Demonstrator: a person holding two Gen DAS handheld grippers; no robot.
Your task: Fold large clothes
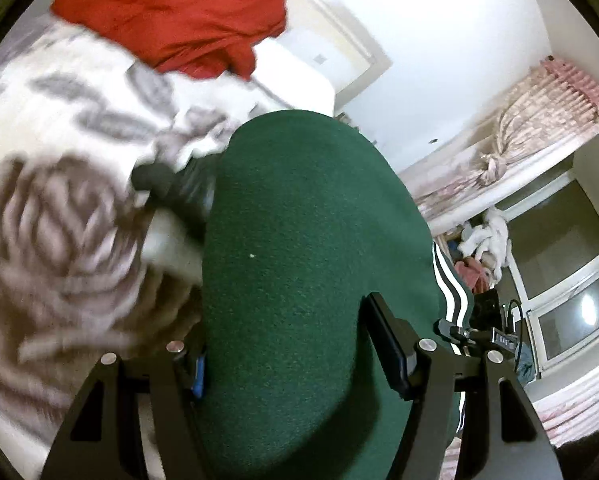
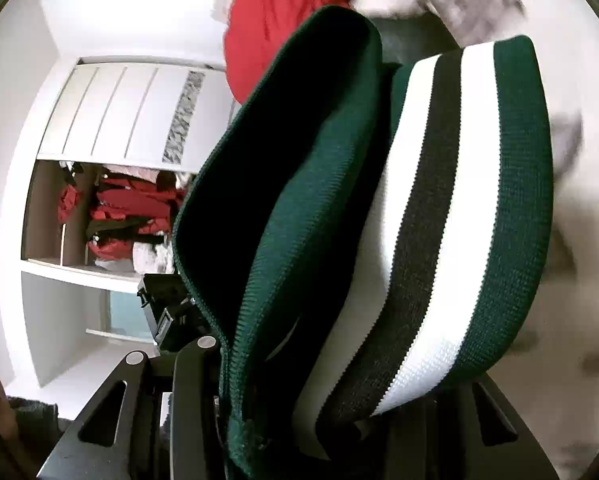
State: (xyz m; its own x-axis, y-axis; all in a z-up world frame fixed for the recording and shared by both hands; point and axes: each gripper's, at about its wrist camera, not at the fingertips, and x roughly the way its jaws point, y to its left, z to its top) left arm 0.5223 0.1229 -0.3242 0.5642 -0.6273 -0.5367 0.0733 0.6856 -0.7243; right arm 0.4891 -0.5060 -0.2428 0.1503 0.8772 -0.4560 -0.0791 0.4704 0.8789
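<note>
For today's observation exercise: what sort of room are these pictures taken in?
Probably a bedroom: a patterned bedspread, tied-back pink curtains at a window, and a wardrobe stacked with clothes.

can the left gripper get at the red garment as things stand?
Probably not. The left gripper has the green garment filling the space between its fingers, and that fabric bulges up between it and the red garment, which lies beyond on the patterned bedding. It would have to let go first.

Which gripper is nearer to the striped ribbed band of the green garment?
Right. The right gripper clamps the striped band itself; the left gripper holds plain green cloth, the stripes off to its side.
</note>
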